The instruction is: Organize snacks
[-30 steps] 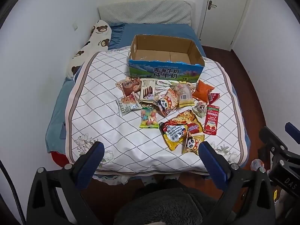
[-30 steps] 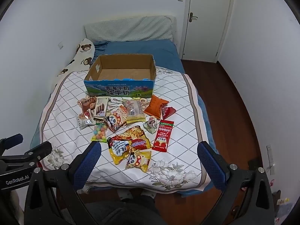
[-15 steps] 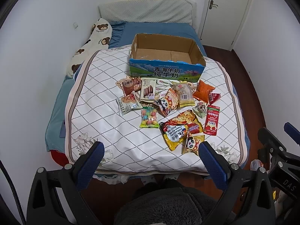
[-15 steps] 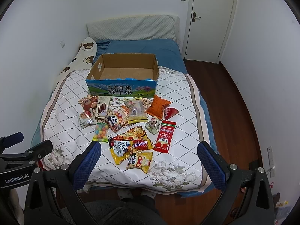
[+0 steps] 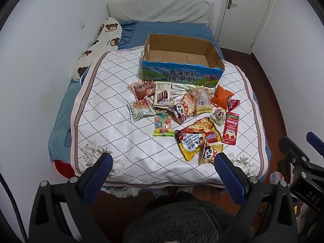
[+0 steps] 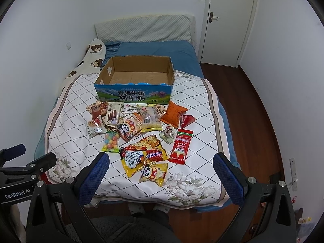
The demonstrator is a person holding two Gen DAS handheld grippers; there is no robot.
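Several snack packets lie on a white quilted blanket (image 5: 113, 121) on a bed: a noodle pack (image 5: 195, 136), a red sachet (image 5: 230, 128), a candy bag (image 5: 163, 125), an orange bag (image 5: 221, 96). Behind them stands an open cardboard box (image 5: 182, 77), empty, also in the right wrist view (image 6: 134, 95). My left gripper (image 5: 162, 166) is open and empty, held back from the bed's foot. My right gripper (image 6: 161, 166) is open and empty, above the bed's near edge; the noodle pack (image 6: 143, 155) lies just beyond it.
A bear-print pillow (image 5: 97, 46) lies along the left wall. A white door (image 6: 228, 22) and wooden floor (image 6: 253, 111) are at the right. The other gripper shows at each view's edge (image 5: 299, 162) (image 6: 20, 168). A grey padded headboard (image 5: 160, 10) is at the far end.
Both grippers have moved slightly forward and up; the bed and box sit a little lower in both views. No snack has moved.
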